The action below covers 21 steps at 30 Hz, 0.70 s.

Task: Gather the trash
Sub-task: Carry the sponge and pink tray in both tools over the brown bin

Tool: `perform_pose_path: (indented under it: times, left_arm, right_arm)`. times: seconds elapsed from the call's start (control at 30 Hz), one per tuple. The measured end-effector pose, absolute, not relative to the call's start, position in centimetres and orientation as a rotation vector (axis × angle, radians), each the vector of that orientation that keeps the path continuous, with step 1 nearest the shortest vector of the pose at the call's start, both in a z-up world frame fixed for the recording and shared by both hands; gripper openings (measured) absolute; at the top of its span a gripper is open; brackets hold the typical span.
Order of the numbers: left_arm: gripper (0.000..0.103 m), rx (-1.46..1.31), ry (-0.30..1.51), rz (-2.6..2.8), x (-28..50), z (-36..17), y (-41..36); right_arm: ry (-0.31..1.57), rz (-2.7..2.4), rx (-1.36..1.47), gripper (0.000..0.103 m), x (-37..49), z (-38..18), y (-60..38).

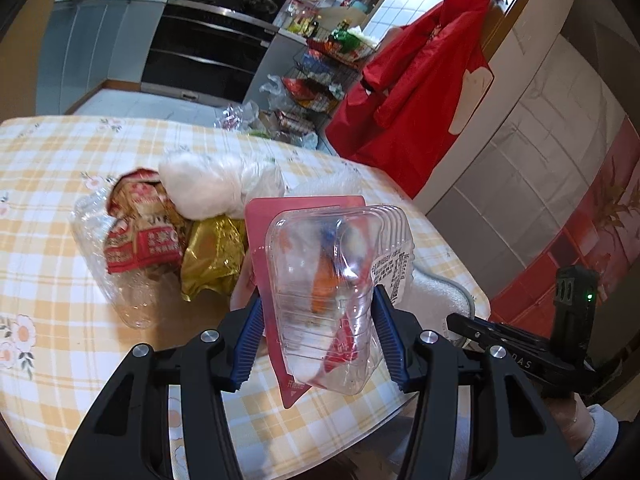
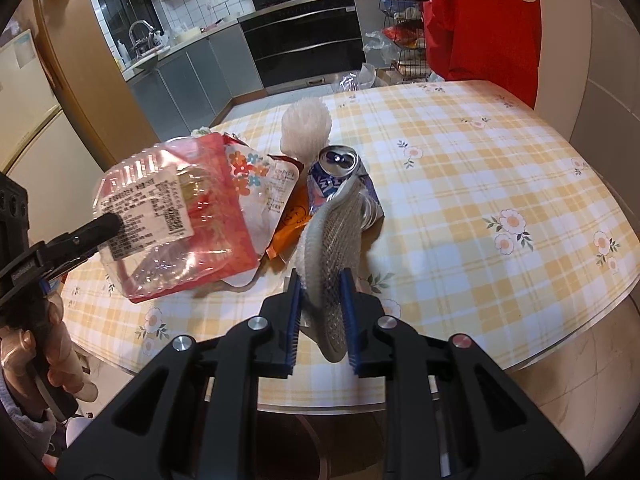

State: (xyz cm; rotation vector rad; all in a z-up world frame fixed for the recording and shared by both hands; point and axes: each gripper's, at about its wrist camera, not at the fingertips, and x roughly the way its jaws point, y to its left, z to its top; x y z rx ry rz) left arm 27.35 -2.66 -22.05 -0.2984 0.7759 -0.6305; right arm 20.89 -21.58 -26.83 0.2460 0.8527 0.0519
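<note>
Trash lies heaped on the surface (image 2: 460, 184), which wears a yellow checked cloth with flowers, and two pieces of it are already in the jaws. The left gripper (image 1: 318, 336) has its jaws closed on a clear plastic box (image 1: 340, 288) with a red card backing; the blue pads press its two sides, and the box stands up between them, lifted off the cloth. Beyond those jaws lie a gold foil wrapper (image 1: 212, 260), a red and brown snack bag (image 1: 140, 232) on a crushed clear bottle (image 1: 132, 300), and a white wad of plastic (image 1: 212, 188) on top of them. The right gripper (image 2: 320, 316) has its jaws nearly shut on a white foam net sleeve (image 2: 332, 248), which rises between the pads and curves up ahead of them. Just past the sleeve's tip stands a dented drink can (image 2: 334, 176), touching or nearly touching it, with another foam net (image 2: 306, 124) behind. Left of those jaws lie an orange wrapper (image 2: 292, 216) and a clear flowered pouch (image 2: 260, 184), partly hidden by the held box. A hand (image 2: 60, 344) grips the left gripper's handle.
</note>
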Motion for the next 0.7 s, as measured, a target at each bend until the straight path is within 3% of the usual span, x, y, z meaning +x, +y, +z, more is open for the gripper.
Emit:
perform_pose_path:
  times: [0.7]
  left_arm:
    - [0.052, -0.224, 0.623, -0.458, 16.5, -14.4, 1.5]
  right_arm:
    - [0.766, 0.125, 0.25, 0.021, 16.0, -22.2, -20.2]
